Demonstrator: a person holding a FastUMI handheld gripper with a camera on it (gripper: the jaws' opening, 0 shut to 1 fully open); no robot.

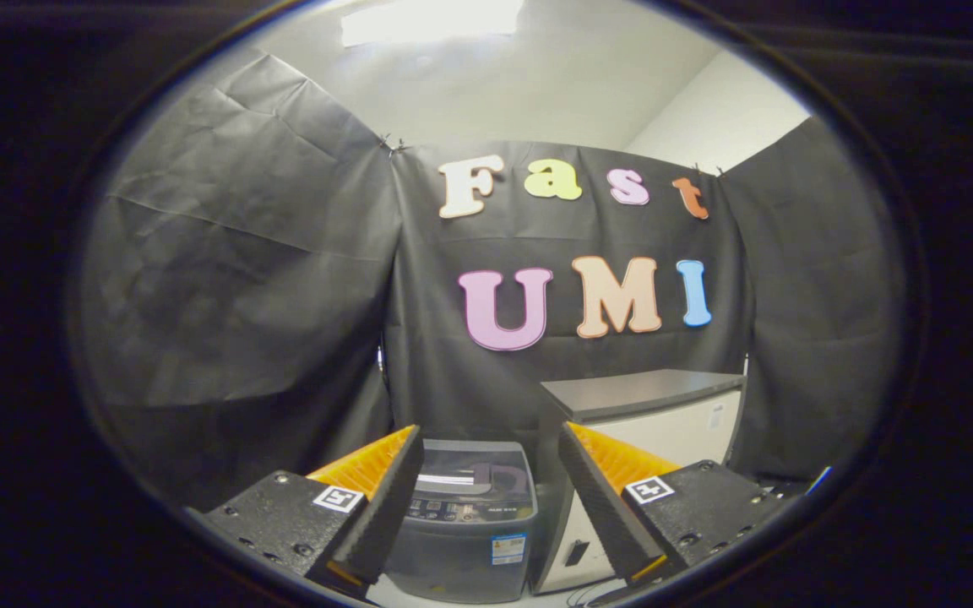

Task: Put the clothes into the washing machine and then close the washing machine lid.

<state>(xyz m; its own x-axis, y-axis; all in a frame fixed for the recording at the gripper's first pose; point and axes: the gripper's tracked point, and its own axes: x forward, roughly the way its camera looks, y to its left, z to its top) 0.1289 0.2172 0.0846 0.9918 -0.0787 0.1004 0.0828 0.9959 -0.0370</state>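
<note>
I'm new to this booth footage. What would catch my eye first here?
A small grey washing machine stands on the floor just ahead of the gripper, framed between its open, empty fingers, with its lid down. Right beside it stands a white cabinet with a grey top, against the black cloth wall.

Grey washing machine (pixel 463 523), white cabinet (pixel 664 431) with grey top.

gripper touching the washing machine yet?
Apart. Gripper view: the open gripper is held back from the washing machine, which sits beyond the fingers.
</note>
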